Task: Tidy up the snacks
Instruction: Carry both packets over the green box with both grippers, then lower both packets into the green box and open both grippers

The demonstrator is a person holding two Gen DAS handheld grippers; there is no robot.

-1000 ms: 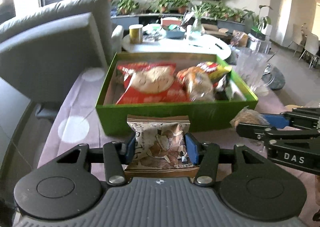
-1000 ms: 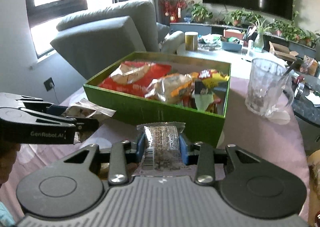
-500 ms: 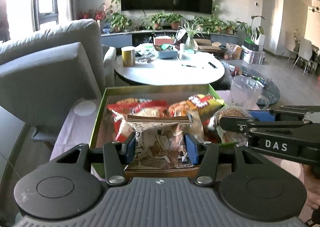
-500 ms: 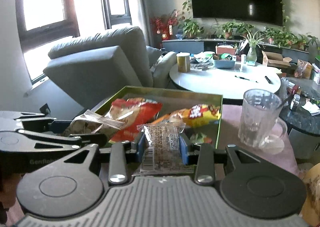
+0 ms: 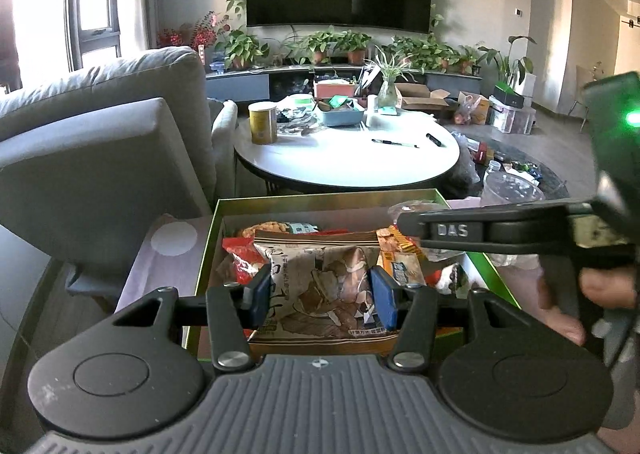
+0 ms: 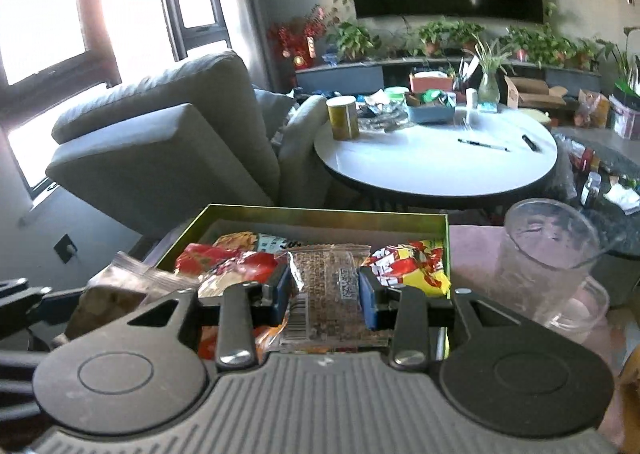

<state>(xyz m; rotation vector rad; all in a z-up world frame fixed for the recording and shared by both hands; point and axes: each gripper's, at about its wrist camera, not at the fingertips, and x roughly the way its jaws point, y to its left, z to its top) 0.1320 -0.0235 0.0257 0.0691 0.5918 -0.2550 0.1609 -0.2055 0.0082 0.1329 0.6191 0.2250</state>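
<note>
Gripper work first: the left gripper (image 5: 322,296) is clamping a brown snack packet (image 5: 320,286) by its 2 side edges, and the right gripper (image 6: 324,296) is pinching a clear packet of dark snack bar (image 6: 326,286) the same way. Both packets are hanging over the green box (image 5: 320,200), which is sitting on the table (image 5: 176,278) and already holding red, orange and yellow bags. Each packet is looking light, crinkly and slippery, so a hold across the middle, not the sealed ends, is likely keeping it from sliding out. Just right of the box, a glass mug (image 6: 560,266) is standing, fragile and worth avoiding. Farther off, a round white table (image 5: 348,158) is carrying clutter.
</note>
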